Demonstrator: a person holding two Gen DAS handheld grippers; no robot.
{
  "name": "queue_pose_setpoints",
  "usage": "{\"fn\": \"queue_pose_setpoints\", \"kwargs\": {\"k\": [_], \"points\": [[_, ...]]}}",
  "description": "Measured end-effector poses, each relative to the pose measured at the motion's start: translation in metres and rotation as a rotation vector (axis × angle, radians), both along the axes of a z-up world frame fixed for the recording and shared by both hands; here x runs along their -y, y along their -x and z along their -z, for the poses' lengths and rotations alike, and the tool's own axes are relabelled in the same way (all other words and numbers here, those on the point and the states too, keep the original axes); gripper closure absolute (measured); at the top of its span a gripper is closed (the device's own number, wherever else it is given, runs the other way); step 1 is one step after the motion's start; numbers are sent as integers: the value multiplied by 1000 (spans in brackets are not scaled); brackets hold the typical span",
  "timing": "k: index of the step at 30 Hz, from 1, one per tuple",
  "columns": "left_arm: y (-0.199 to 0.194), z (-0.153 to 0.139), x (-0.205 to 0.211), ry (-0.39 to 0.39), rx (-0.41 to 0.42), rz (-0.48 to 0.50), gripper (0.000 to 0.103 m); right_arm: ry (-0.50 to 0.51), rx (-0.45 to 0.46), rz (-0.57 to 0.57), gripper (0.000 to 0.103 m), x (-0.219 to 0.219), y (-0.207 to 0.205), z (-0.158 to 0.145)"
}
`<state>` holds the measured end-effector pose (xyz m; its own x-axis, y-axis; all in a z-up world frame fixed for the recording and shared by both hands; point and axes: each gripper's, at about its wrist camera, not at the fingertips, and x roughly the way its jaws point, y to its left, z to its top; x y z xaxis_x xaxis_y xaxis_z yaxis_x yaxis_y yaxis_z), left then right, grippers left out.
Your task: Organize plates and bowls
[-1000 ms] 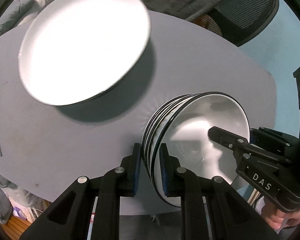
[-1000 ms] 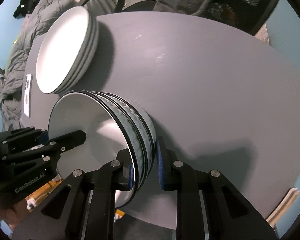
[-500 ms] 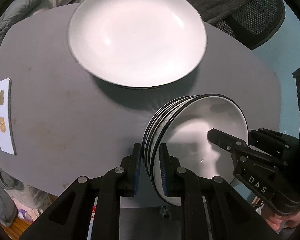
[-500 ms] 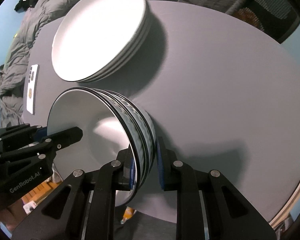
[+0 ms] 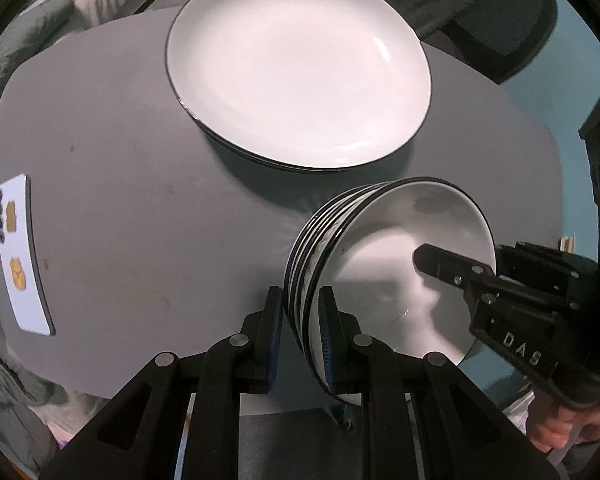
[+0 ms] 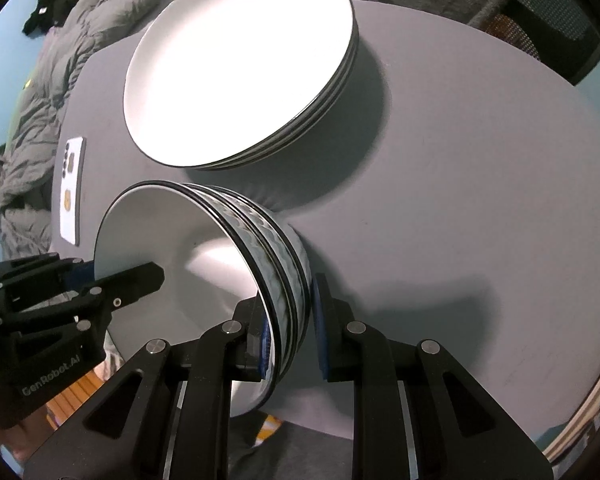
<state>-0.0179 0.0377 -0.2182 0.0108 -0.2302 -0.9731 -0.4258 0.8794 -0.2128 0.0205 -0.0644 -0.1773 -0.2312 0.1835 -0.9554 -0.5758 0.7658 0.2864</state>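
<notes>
A stack of white bowls with black rims [image 5: 384, 256] is held above the near edge of the grey table [image 5: 140, 200]. My left gripper [image 5: 300, 340] is shut on the stack's left rim. My right gripper [image 6: 290, 328] is shut on its right rim; the bowls' patterned outsides show in the right wrist view [image 6: 260, 240]. Each gripper shows in the other's view, with a finger inside the top bowl. A stack of white plates [image 5: 300, 68] sits on the table just beyond the bowls, also in the right wrist view [image 6: 236, 60].
A white phone [image 5: 20, 252] lies at the table's left edge, also in the right wrist view [image 6: 70, 192]. A grey jacket [image 6: 60, 60] lies beyond the left side. A black mesh chair [image 5: 500, 20] stands behind the table at the right.
Both grippers have carried the bowl stack towards the plates. The plate stack now appears nearer and more central in both views. The grip on the bowls is unchanged.
</notes>
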Motion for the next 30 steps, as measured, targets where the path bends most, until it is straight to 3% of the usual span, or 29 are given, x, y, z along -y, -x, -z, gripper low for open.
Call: {"fn": "queue_pose_setpoints", "kwargs": {"k": [8, 17, 26, 30], "points": [[-11, 20, 9, 35, -10, 47, 83, -23, -22, 69, 84, 10, 3, 1], [-14, 27, 3, 93, 18, 18, 82, -25, 22, 88, 80, 12, 11, -2], [7, 13, -7, 74, 30, 9, 82, 10, 53, 88, 83, 7, 13, -2], [18, 7, -21, 85, 35, -11, 83, 5, 23, 95, 84, 8, 11, 0]]}}
